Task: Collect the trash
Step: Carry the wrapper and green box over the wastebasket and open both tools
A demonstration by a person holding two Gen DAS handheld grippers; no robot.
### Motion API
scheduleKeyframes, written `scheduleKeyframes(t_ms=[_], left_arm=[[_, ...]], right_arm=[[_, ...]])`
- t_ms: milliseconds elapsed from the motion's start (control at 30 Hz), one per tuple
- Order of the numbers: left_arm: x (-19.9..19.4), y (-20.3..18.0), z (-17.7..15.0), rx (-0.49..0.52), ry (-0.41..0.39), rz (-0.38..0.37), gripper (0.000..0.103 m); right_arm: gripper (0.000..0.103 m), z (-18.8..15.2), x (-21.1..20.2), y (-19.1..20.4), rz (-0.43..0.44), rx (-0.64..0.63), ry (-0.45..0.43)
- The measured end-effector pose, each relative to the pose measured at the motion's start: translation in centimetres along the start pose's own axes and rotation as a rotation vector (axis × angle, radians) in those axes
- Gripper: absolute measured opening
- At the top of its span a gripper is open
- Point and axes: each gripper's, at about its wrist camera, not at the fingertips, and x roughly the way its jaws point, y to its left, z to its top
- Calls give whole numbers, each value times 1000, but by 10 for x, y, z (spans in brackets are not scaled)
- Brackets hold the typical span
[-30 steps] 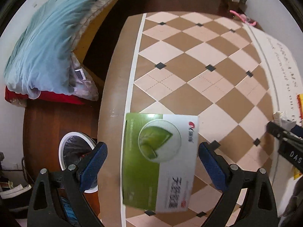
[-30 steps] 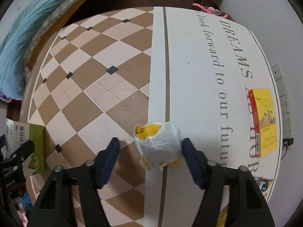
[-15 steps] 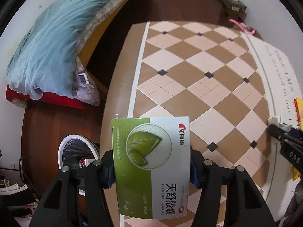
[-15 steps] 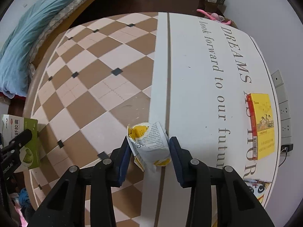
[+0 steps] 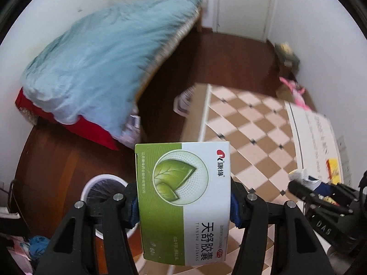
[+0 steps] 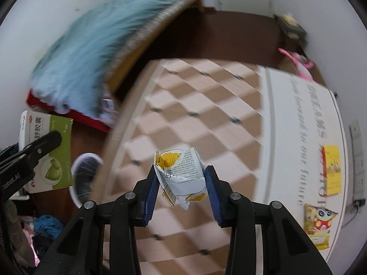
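Pinched flat-sided by the left gripper, the light, stiff medicine box is held; the right gripper clamps a crushable torn packet.

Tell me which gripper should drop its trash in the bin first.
Left. The left gripper, shut on the green box, sits right beside the white bin; the right gripper holds its crumpled wrapper over the table, farther away.

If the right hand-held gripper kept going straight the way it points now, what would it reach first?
Probably the checkered tabletop: the right hand-held gripper, shut on the crumpled wrapper, points across it, and nothing stands in that line. The picture is blurred, so depth is uncertain.
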Motion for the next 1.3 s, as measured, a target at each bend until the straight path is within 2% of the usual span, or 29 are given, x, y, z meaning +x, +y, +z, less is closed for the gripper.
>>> scheduleKeyframes(t_ms=[233,333,433,600,733,933,1067,1133,1167,1200,1267,1300], left_arm=[[-46,88,-7,-85,-70,53,55],[-53,132,-16,-136,-74,89,55],[-45,177,-29,-192,-45,127,55],[1,248,-59,-291,71,141,55],[60,295,-88,-387,217,80,55],[126,327,-116,-443,365,6,55],[147,339,-126,-487,409,-43,59],[150,347,-129,-520,415,-55,62],[150,351,-130,-530,410,-55,67],[149,353,-130,-539,405,-52,84],[144,361,-134,-547,391,-29,101],[142,364,-135,-542,387,-16,101]], right_arm=[[42,9,-13,104,122,-123,-35],[42,4,0,155,167,-175,-17],[42,-2,26,198,200,-205,24],[42,-22,92,255,232,-228,129],[42,-46,155,290,253,-223,249],[42,-76,229,321,224,-235,366],[42,-86,259,325,217,-229,408],[43,-89,268,325,216,-229,419],[44,-89,272,325,220,-231,421],[44,-89,276,327,227,-237,430],[48,-90,276,326,232,-234,430],[62,-90,277,327,228,-232,430]])
